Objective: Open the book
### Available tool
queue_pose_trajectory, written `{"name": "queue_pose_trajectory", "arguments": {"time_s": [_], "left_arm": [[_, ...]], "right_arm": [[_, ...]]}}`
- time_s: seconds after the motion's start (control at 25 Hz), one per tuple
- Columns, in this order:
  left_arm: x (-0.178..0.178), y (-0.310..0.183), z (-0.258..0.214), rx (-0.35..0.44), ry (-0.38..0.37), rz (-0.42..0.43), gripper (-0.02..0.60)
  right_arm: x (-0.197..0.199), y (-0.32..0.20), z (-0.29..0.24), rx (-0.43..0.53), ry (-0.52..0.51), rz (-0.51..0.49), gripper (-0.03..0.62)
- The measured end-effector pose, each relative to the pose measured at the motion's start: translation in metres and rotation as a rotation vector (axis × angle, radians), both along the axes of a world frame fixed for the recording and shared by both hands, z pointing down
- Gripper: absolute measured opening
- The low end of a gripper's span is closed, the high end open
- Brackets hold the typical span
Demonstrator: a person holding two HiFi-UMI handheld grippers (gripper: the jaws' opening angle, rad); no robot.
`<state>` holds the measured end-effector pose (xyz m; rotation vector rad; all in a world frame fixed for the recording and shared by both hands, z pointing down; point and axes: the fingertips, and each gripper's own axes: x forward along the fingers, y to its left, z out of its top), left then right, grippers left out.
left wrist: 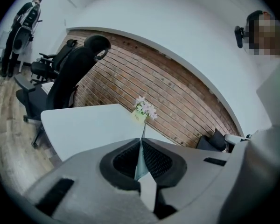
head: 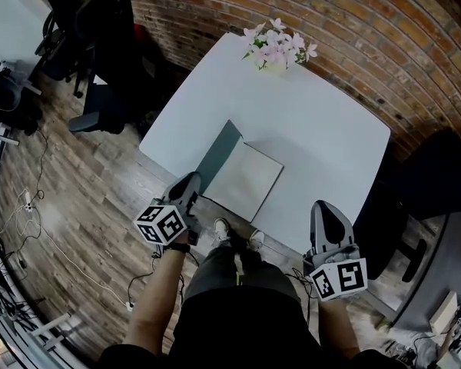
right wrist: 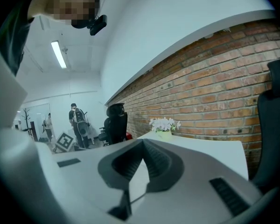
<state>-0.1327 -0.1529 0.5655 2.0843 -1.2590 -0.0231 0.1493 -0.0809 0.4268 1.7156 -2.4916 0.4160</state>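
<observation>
The book lies at the near edge of the white table, its pale first page facing up. Its dark grey-blue cover stands raised along the book's left side. My left gripper is shut on that cover's edge. In the left gripper view the cover shows edge-on as a thin sheet pinched between the pads, with the left gripper closed tight around it. My right gripper hovers at the table's front edge, right of the book, apart from it. In the right gripper view the right gripper is shut with nothing in it.
A pot of pink and white flowers stands at the table's far edge by the brick wall. Black office chairs stand to the left, another dark chair to the right. People stand far off in the room.
</observation>
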Motion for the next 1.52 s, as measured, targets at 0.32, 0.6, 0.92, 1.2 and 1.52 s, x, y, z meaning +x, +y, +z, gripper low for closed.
{"name": "queue_pose_trajectory", "arguments": {"time_s": [0.32, 0.6, 0.92, 1.2, 1.52], "left_arm": [[-0.035, -0.019, 0.026, -0.005, -0.050, -0.024, 0.034], [-0.054, -0.030, 0.054, -0.002, -0.196, 0.019, 0.034], [-0.067, -0.040, 0.083, -0.008, -0.343, 0.085, 0.046], [-0.077, -0.044, 0.113, -0.040, -0.532, 0.172, 0.136], [-0.076, -0.044, 0.103, 0.008, -0.592, 0.223, 0.279]], "right_arm": [[-0.007, -0.009, -0.002, -0.009, 0.020, 0.024, 0.014], [-0.016, -0.014, -0.004, -0.013, 0.039, 0.043, 0.014], [-0.017, -0.014, -0.005, -0.022, 0.059, 0.075, 0.014], [-0.020, -0.015, -0.002, -0.028, 0.060, 0.084, 0.014], [-0.028, -0.019, -0.003, -0.022, 0.057, 0.066, 0.014]]}}
